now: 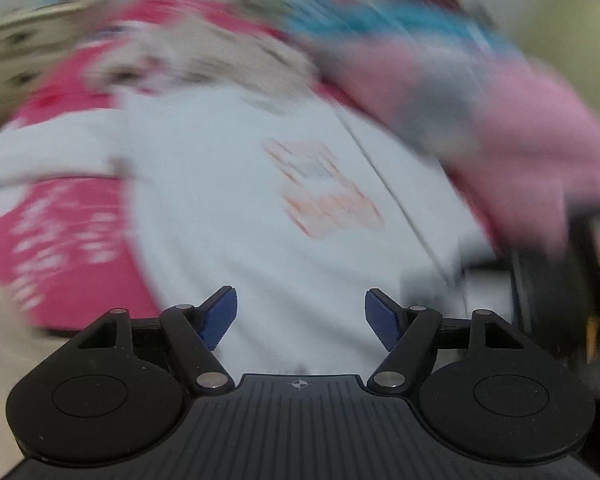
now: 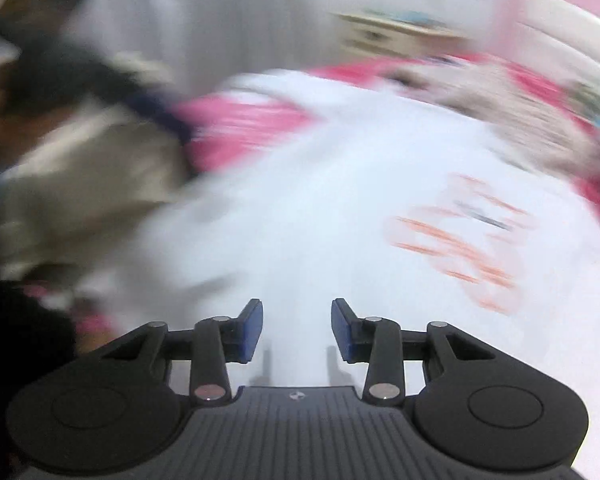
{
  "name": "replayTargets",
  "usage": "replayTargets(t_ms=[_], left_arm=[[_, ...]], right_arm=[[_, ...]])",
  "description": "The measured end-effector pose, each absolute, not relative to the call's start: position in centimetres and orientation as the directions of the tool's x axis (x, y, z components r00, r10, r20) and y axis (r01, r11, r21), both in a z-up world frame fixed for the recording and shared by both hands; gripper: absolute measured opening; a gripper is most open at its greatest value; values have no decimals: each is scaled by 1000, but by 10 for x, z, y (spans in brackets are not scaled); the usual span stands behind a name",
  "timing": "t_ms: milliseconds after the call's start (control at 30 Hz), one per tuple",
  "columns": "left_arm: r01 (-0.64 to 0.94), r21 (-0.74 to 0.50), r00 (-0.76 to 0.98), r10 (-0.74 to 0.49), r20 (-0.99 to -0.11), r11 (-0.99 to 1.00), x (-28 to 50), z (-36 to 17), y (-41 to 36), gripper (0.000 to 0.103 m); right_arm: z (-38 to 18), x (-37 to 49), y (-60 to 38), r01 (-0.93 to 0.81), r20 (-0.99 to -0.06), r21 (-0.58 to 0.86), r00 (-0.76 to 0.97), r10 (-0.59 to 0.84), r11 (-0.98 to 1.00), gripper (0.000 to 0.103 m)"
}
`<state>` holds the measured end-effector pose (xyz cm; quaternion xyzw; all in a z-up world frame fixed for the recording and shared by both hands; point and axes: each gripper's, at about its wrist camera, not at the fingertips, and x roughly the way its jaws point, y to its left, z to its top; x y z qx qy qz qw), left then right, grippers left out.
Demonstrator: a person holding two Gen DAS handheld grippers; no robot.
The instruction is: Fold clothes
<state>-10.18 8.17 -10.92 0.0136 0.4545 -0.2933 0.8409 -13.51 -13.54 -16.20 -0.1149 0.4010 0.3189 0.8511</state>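
Over the white shirt (image 1: 228,184), pink bedding (image 1: 60,220) left, pink garment (image 1: 540,128) right, both jaws open, empty.

Left gripper (image 1: 301,316), right gripper (image 2: 297,330): black linkages; blue ribbed pads; silver pivot pins; ridged base

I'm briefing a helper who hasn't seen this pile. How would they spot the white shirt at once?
Start at the bright pink bedcover with white lettering. Spread on it, straight ahead of both open grippers, lies the white shirt. Unlike the pale pink garment beside it, it is white with an orange print on it.
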Motion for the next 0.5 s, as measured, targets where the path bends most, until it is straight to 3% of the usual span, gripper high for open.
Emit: replayTargets(t_ms=[67,133,200,333,400,500], left_arm=[[610,-179,311,-441,-842,772,-105,-132,47,61],[661,-101,192,-297,-935,743,-105,-167,23,50],[653,-39,92,-131,-987,757,-102,-199,19,48],[686,17,53,-26,-998,728,-113,-212,24,49],[719,54,65,10,-998,693,-121,-211,21,49],[733,82,73,41,-996,675,-126,-213,16,52]], right_arm=[[-166,-122,-154,-576,-762,43,510,400,816,33],[-177,-121,-149,-595,-759,41,505,412,803,31],[-198,-127,-131,-646,-765,45,468,442,762,30],[-234,-172,-101,-762,-776,-34,427,463,646,29],[-234,-193,-93,-811,-772,-38,395,498,584,17],[-230,-213,-90,-874,-782,-39,329,529,485,17]])
